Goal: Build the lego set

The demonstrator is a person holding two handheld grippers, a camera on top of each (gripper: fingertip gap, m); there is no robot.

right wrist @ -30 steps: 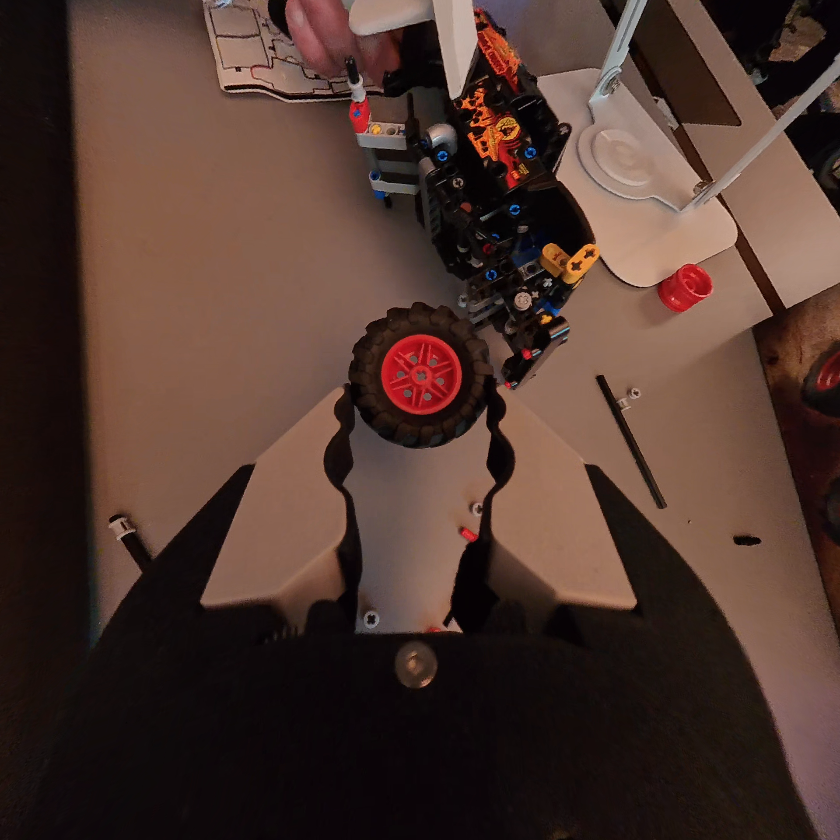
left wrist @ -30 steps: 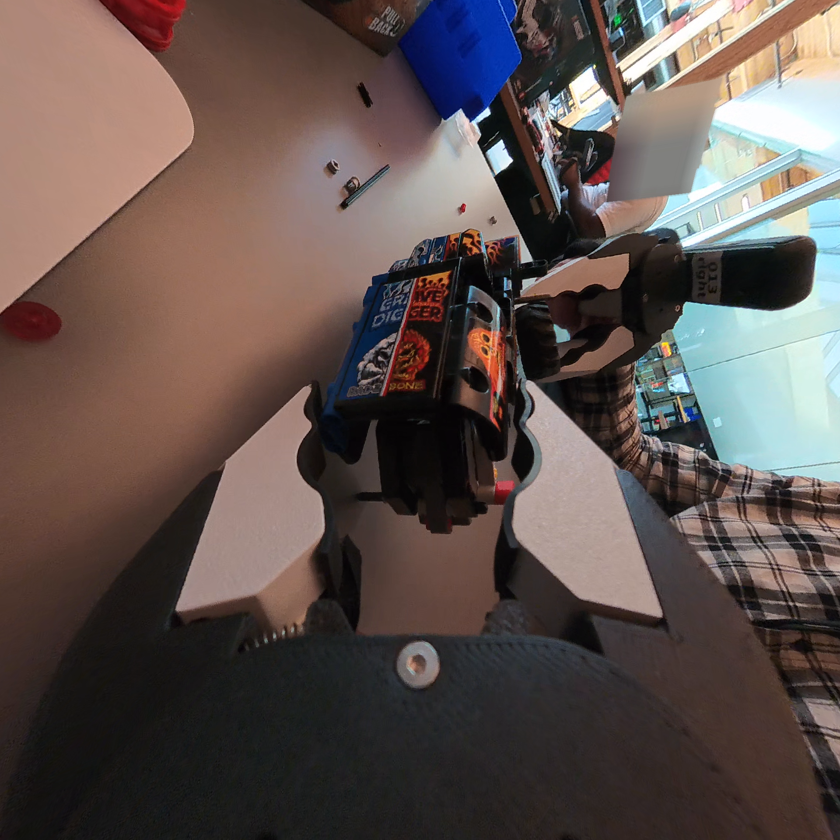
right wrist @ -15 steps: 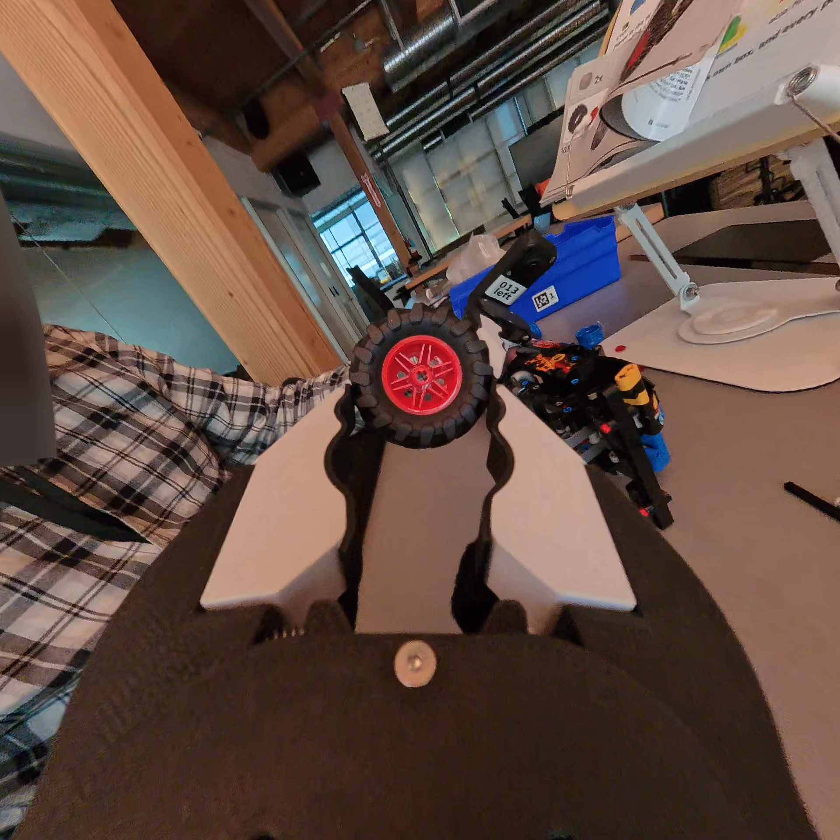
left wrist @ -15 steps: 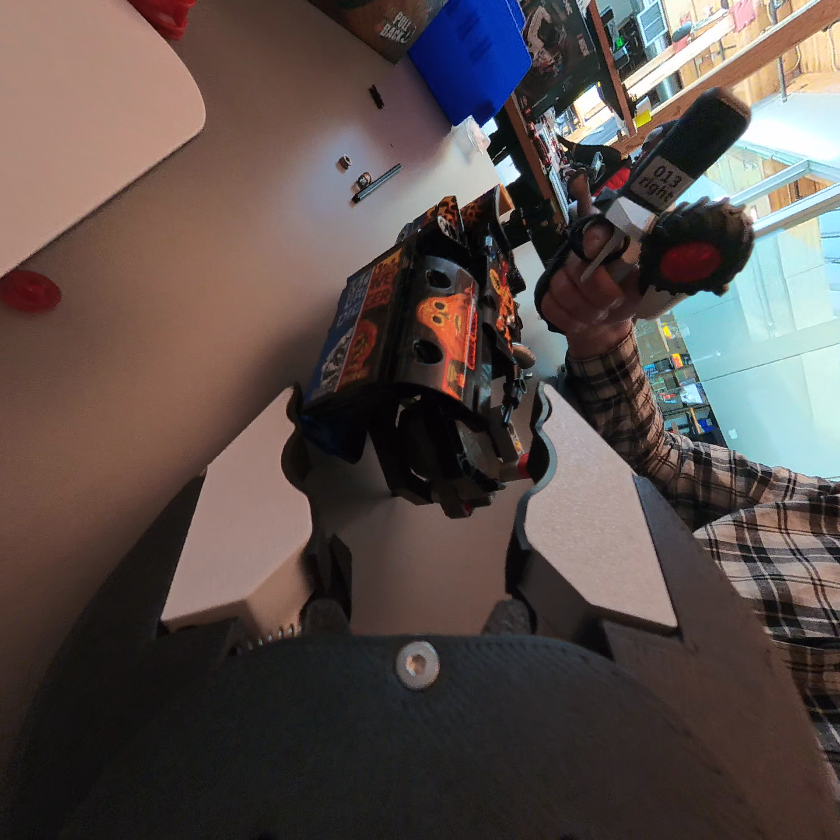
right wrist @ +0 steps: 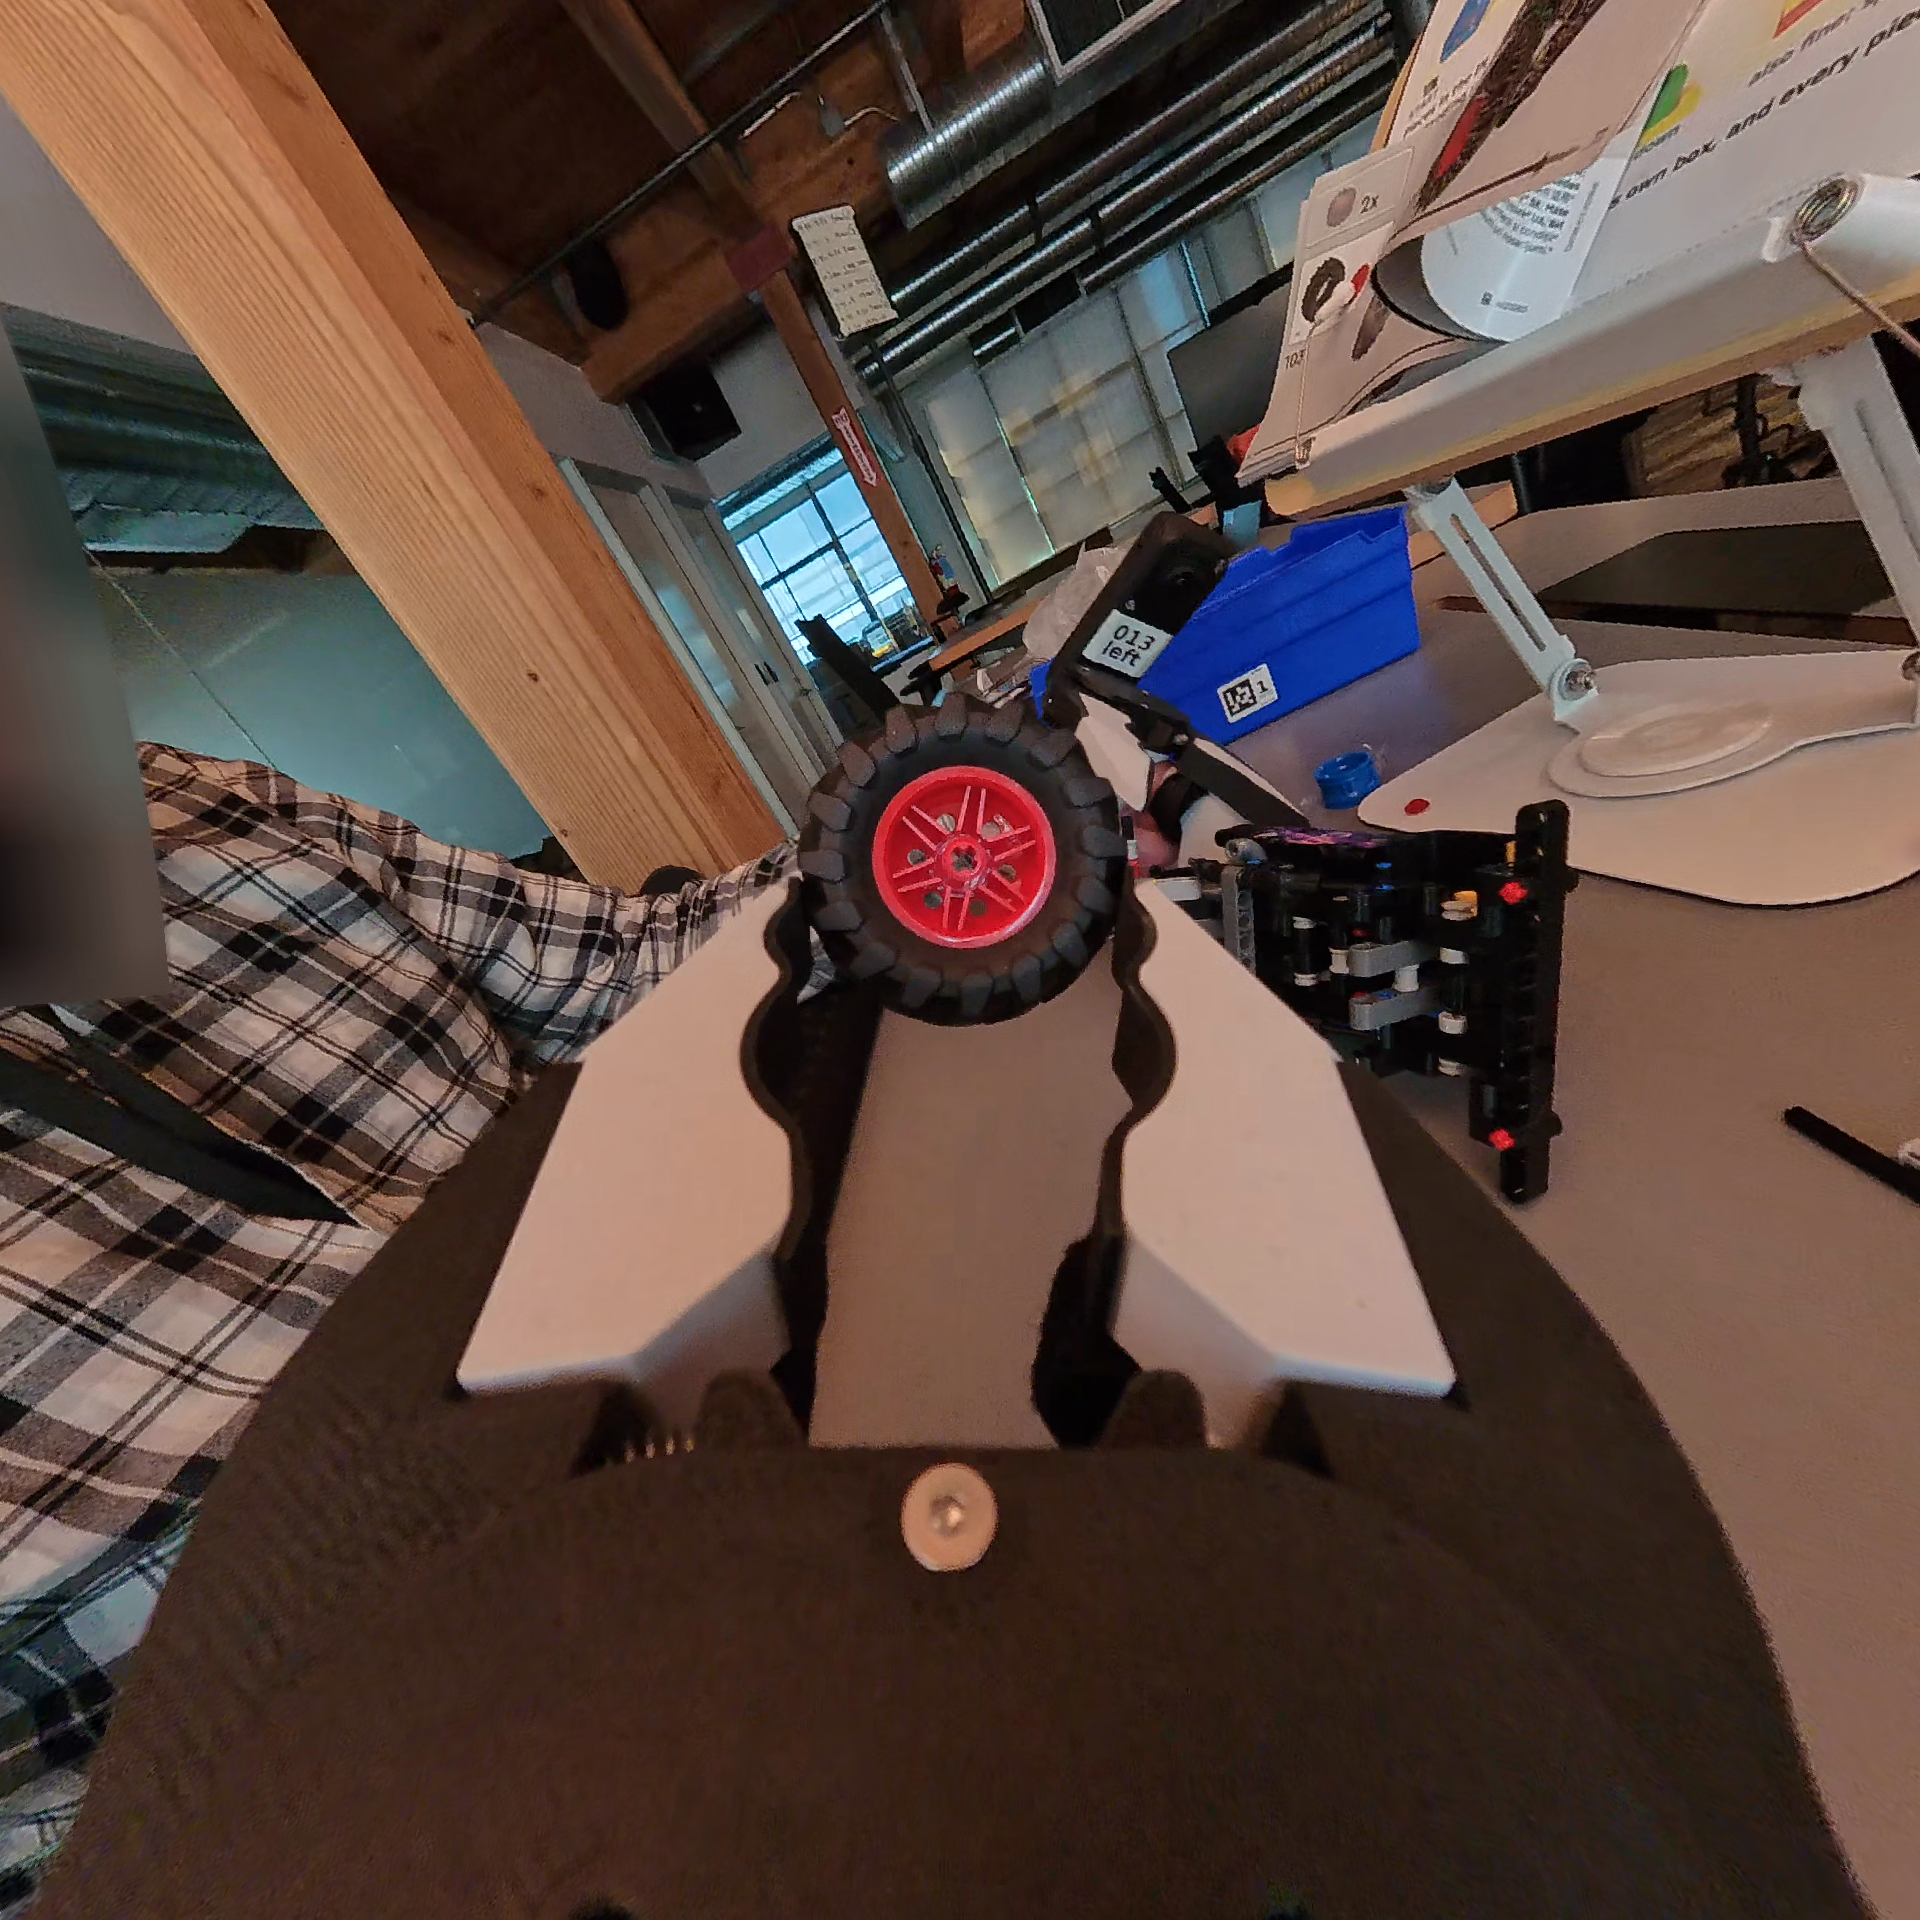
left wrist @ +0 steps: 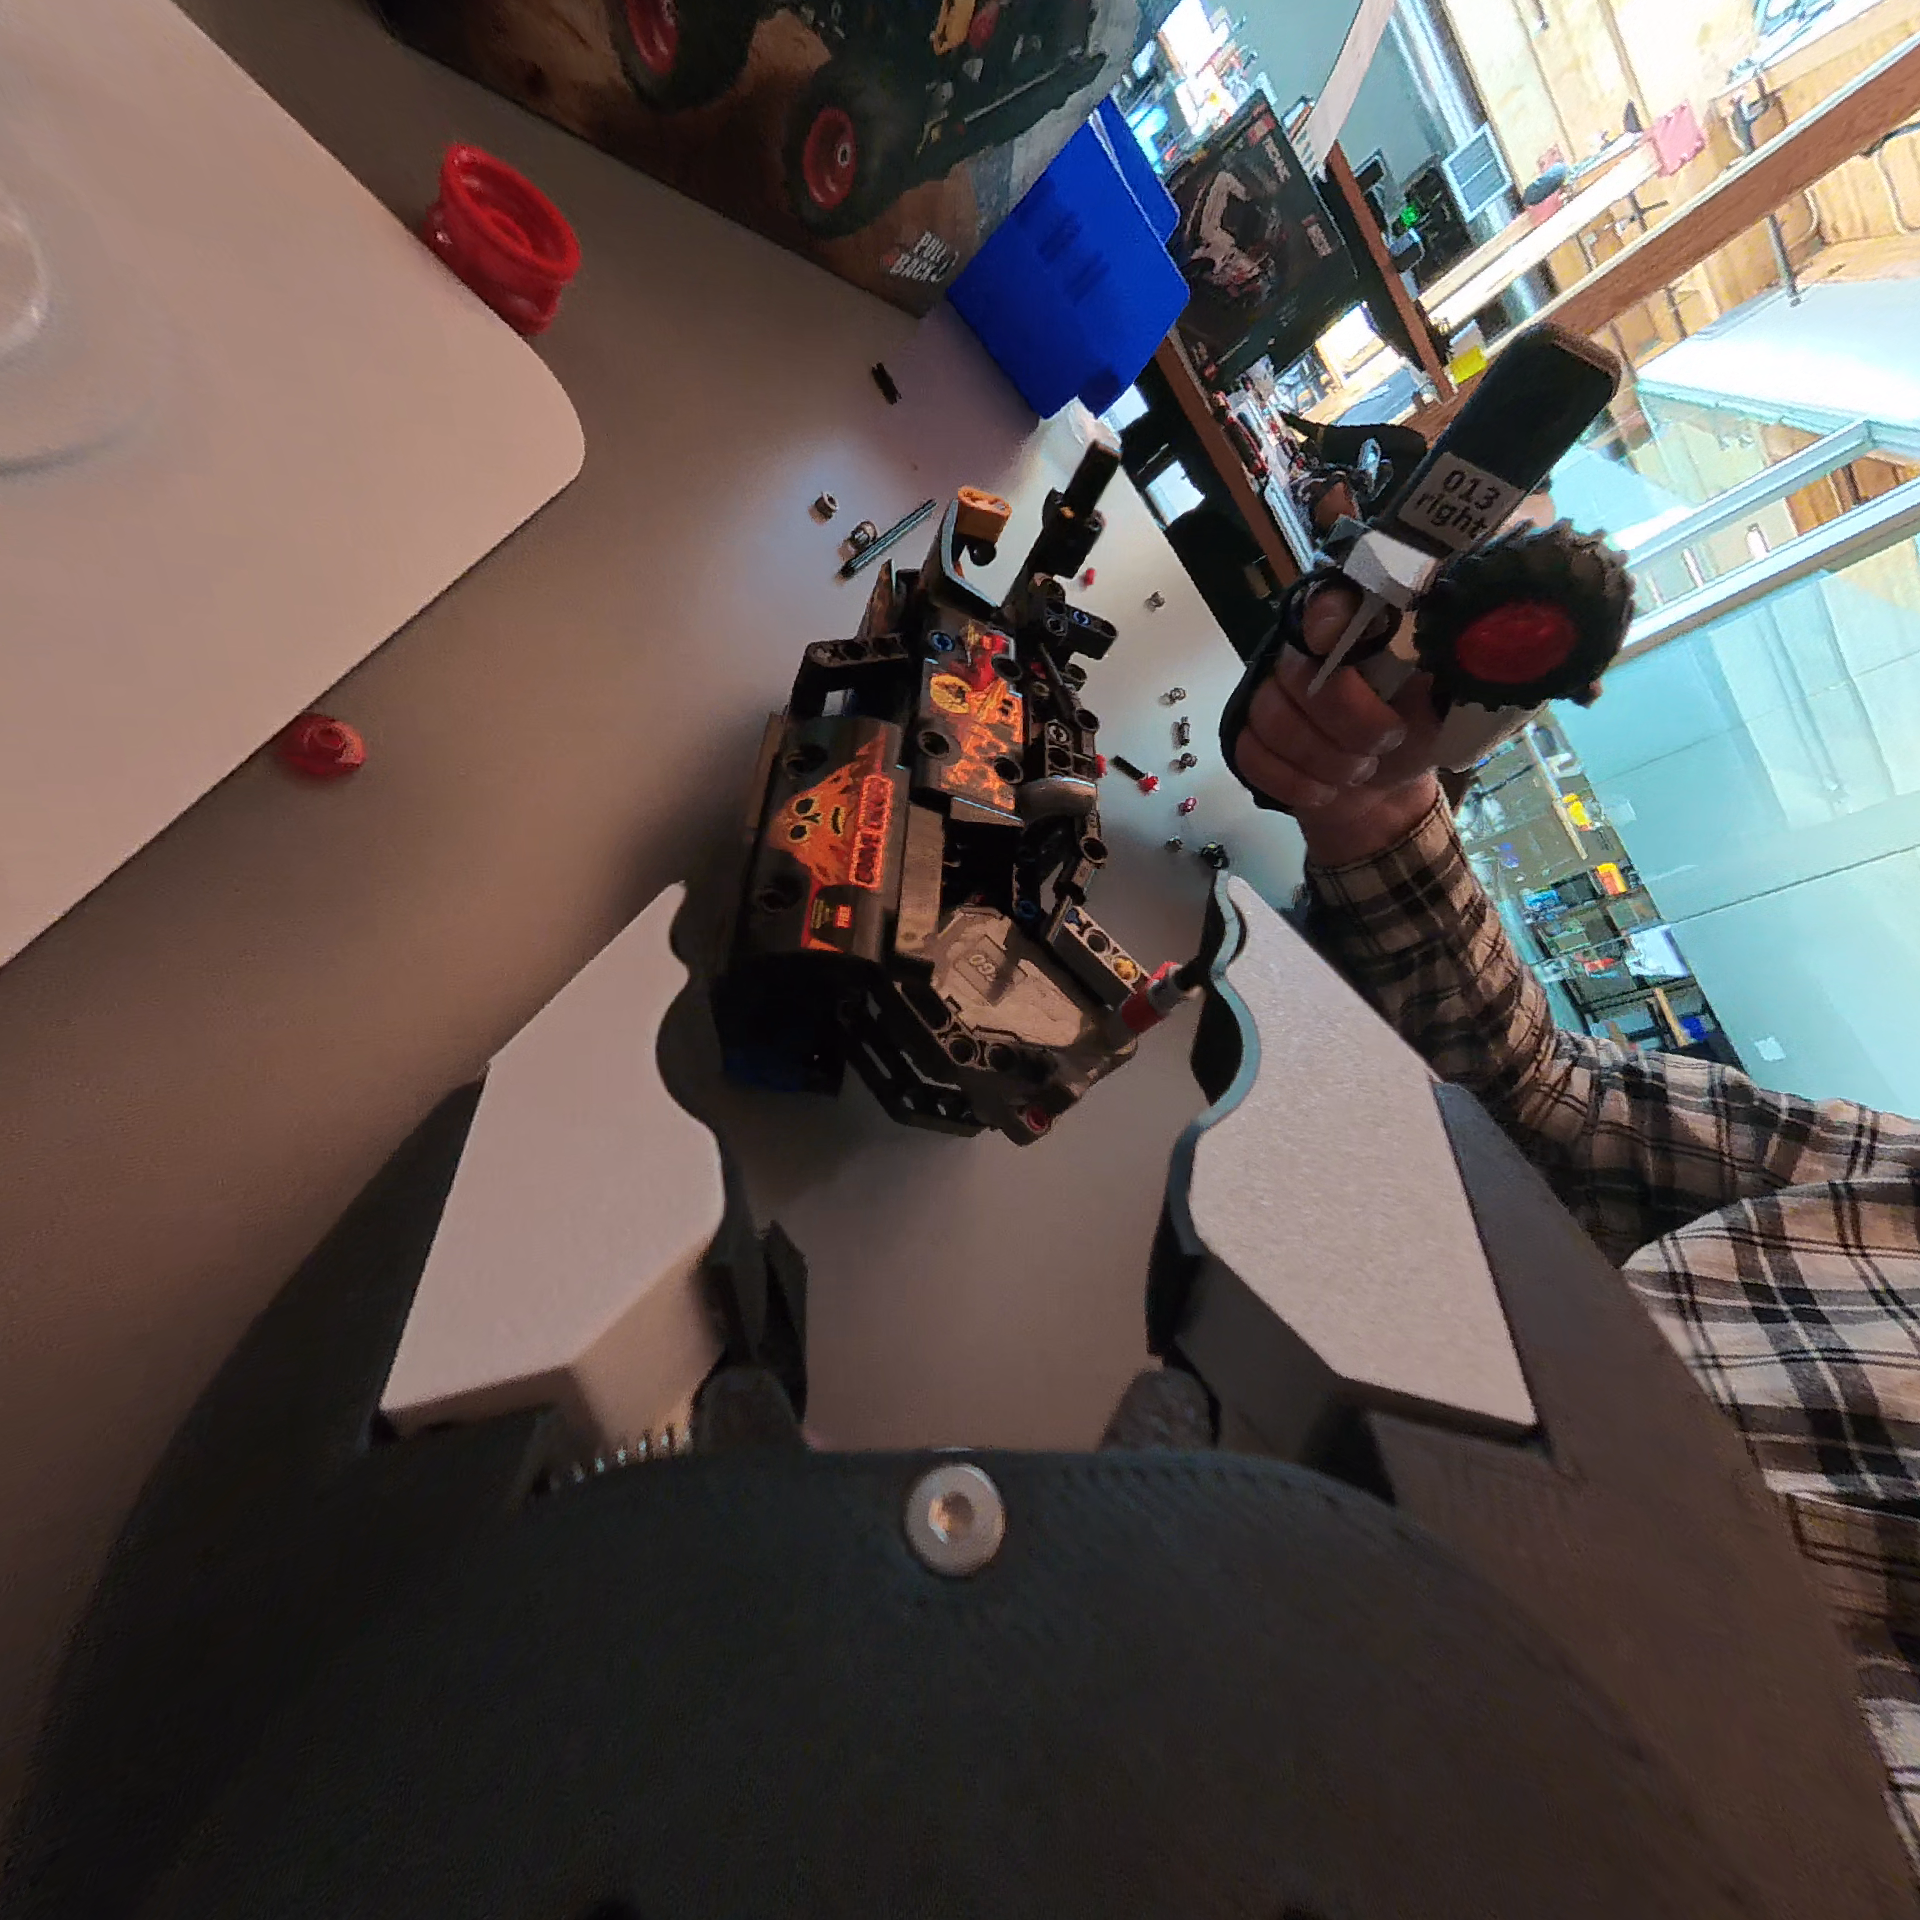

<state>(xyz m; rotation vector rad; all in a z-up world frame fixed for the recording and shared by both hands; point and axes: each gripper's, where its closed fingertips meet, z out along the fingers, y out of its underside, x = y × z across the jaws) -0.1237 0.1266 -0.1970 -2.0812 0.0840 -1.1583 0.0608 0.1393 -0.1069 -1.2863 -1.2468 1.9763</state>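
Observation:
The black lego truck model, with orange flame stickers, lies on the grey table between and just ahead of my left gripper's tips. The left gripper is open, its jaws wide apart. A red-tipped axle on the model sits close to the right finger. My right gripper is shut on a black tyre with a red hub and holds it in the air. It also shows in the left wrist view, to the right of the model and above the table. The model shows in the right wrist view.
A white stand base carries a red hub. A small red piece lies beside it. A blue bin and a set box stand at the back. Small loose parts and a black axle lie on the table.
My left gripper has opened and let go of the model, which now lies on the table. My right gripper has lifted the wheel off the table and tilted up.

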